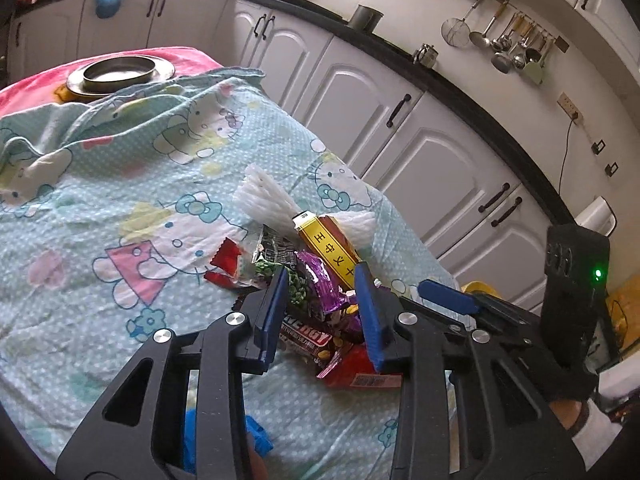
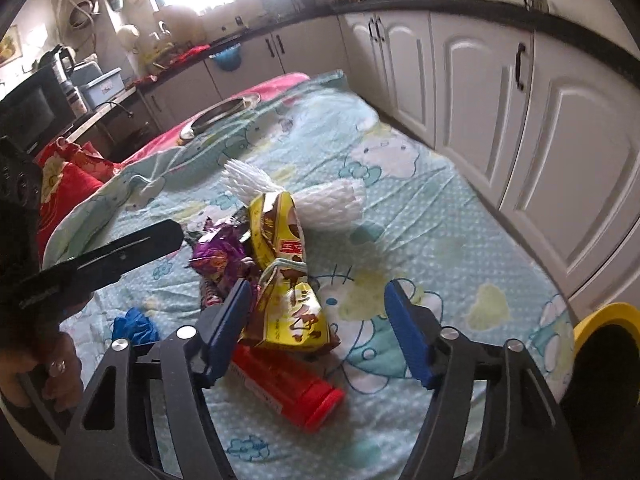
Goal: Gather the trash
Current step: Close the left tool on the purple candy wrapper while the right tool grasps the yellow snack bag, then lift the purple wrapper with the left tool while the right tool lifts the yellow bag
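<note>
Barely begun, judging by the wrapper pile [image 1: 320,280] heaped at centre frame on the patterned cloth [image 1: 120,200]; left gripper [image 1: 322,304] clamped on a purple wrapper [image 1: 320,284]; right gripper [image 2: 318,320] wide, straddling a yellow packet [image 2: 296,316] without pressing; yellow bin [image 2: 608,316] lower right.

On the bench lie one yellow snack bag [image 2: 286,312], one purple wrapper [image 1: 320,284], one green-printed packet [image 1: 294,292], one small red wrapper [image 1: 226,268], one red box [image 2: 288,388] and two white foam fruit nets [image 1: 264,196], at twelve o'clock of the heap. One steel plate [image 1: 120,74] sits farther off. Two tools: the left tool [image 1: 322,312] and the right tool [image 2: 316,328].
</note>
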`<state>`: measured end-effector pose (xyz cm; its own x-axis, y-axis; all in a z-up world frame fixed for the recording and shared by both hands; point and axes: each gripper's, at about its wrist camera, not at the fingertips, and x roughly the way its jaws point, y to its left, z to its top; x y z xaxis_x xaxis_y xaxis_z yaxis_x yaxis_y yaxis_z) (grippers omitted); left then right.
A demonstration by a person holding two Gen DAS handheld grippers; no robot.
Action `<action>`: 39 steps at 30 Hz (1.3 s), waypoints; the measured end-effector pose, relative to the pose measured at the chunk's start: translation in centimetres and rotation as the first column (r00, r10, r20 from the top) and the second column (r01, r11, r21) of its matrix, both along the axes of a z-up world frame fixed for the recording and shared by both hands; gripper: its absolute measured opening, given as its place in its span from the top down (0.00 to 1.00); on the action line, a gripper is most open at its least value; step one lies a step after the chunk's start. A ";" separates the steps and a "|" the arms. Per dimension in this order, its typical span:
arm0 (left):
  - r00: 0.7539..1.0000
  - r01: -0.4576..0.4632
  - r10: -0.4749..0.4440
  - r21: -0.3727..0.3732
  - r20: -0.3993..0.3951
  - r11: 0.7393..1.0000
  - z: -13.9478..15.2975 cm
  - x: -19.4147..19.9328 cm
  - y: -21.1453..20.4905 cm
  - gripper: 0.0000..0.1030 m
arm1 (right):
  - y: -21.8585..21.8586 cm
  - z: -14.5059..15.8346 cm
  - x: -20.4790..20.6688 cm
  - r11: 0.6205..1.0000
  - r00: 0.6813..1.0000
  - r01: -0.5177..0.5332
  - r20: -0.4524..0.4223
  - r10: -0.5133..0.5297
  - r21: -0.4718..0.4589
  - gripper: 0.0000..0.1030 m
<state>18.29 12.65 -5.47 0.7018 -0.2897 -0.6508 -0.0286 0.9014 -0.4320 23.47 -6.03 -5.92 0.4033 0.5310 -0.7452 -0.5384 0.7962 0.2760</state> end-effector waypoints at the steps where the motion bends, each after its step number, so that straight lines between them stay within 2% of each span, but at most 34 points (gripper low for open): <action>1: 1.000 0.004 -0.004 -0.005 -0.005 1.000 -0.1 0.1 0.0 0.74 | 0.1 -0.2 0.2 1.000 1.000 -0.010 -0.018 0.010 0.007 0.38; 10: 0.999 0.022 -0.023 -0.029 -0.037 0.999 -1.4 0.6 0.0 0.74 | 1.7 -1.5 0.6 0.995 0.992 -0.099 -0.075 0.099 0.011 0.44; 15: 0.998 0.042 -0.044 -0.034 -0.054 0.999 -1.8 1.0 -0.1 0.74 | 1.9 -2.2 0.7 0.993 0.988 -0.114 -0.100 0.118 0.038 0.50; 17: 0.996 0.052 -0.055 -0.047 -0.064 0.998 -2.1 1.1 -0.2 0.78 | 1.7 -2.2 0.5 0.992 0.988 -0.118 -0.091 0.122 0.039 0.51; 19: 0.995 0.056 -0.061 -0.068 -0.077 0.996 -2.5 1.2 -0.2 0.87 | 1.5 -2.1 0.4 0.993 0.989 -0.112 -0.089 0.115 0.042 0.52; 23: 0.995 0.058 -0.067 -0.112 -0.080 0.992 -2.8 1.0 -0.1 0.90 | 1.2 -2.1 -0.1 0.993 0.991 -0.109 -0.075 0.112 0.039 0.52; 30: 0.995 0.078 -0.082 -0.062 -0.052 0.995 -1.7 0.3 -1.0 0.93 | 0.7 -1.9 -0.7 0.995 0.994 -0.087 -0.065 0.091 0.053 0.52; 39: 0.998 0.067 -0.066 -0.025 0.007 0.997 0.1 -1.5 -0.6 0.94 | 0.3 -0.5 -2.2 0.995 0.996 -0.085 0.003 0.085 0.058 0.53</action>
<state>16.77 12.04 -5.42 0.6848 -0.3519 -0.6382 0.0339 0.8901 -0.4544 21.30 -5.76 -6.40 0.3555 0.6054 -0.7121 -0.6036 0.7304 0.3197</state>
